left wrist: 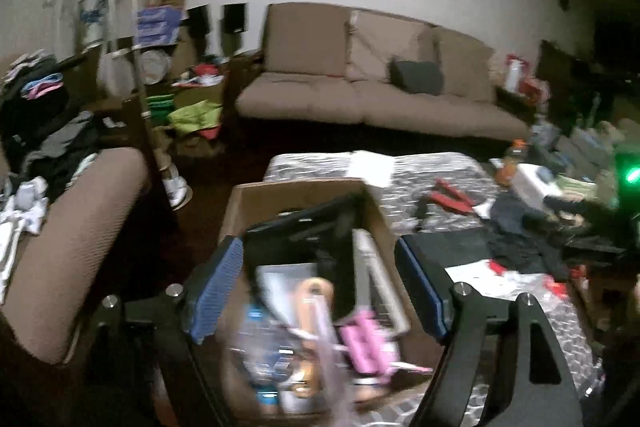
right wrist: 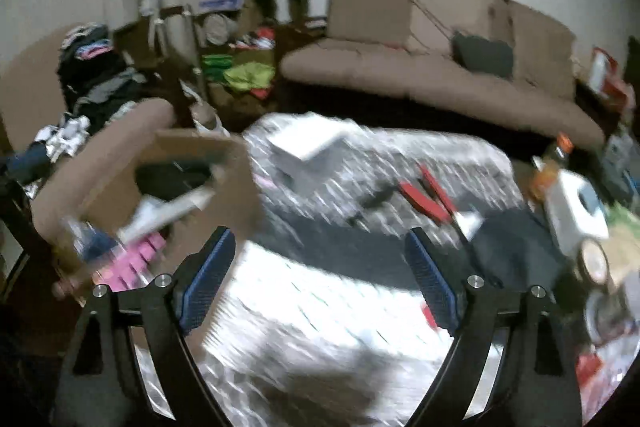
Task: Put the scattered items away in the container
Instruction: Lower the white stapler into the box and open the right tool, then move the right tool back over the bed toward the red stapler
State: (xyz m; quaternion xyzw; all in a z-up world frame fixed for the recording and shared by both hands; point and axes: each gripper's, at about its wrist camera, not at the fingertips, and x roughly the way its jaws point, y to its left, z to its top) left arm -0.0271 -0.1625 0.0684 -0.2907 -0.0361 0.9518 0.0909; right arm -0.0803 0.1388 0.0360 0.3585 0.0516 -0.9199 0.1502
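Observation:
A cardboard box stands at the table's left end and holds several items, among them a pink piece, a black object and a long white piece. My left gripper hangs open above the box with nothing between its blue pads. In the right wrist view, blurred, the box with the pink piece lies to the left. My right gripper is open and empty over the patterned table cover. Red-handled pliers and a dark cloth lie on the table.
A white box sits at the table's far side. An orange-capped bottle and a white container crowd the right end. A brown sofa runs behind the table, and an armchair piled with clothes stands left.

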